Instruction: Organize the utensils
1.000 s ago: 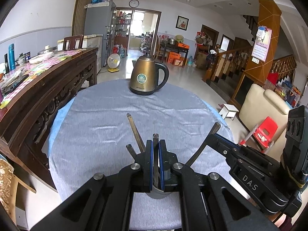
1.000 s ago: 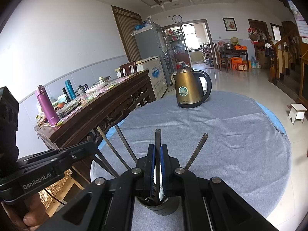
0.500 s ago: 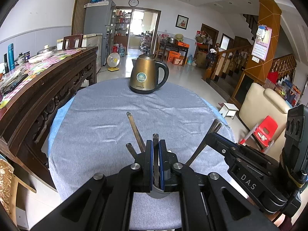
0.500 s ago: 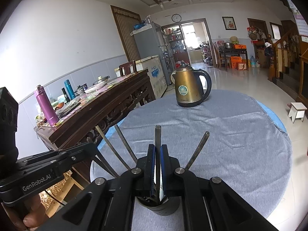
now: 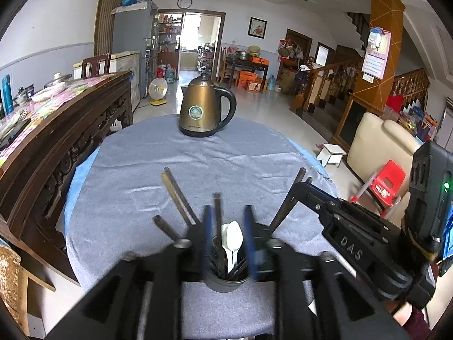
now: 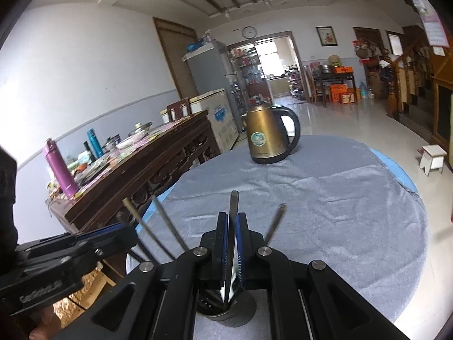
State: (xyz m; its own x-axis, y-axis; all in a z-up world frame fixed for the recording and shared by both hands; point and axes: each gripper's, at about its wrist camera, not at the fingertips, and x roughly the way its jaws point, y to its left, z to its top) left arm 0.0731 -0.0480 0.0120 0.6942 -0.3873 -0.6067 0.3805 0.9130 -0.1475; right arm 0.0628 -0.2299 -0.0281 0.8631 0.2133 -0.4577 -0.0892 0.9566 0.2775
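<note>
Now my left gripper (image 5: 226, 226) has just been opening off its utensil, which stands in the near holder cup (image 5: 226, 282); my right gripper (image 6: 231, 235) clamps another utensil handle (image 6: 233, 201); a crooked lift could tip that cup.

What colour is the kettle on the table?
Bronze-gold body with a black handle and base: the kettle shows best in the left wrist view.

Open cloth ahead, crowded cup below

Bare tablecloth (image 5: 235, 167) reaches to the kettle (image 5: 205, 109); utensil handles (image 5: 177, 195) fan up from the cup (image 5: 226, 282), blocking approach.
</note>
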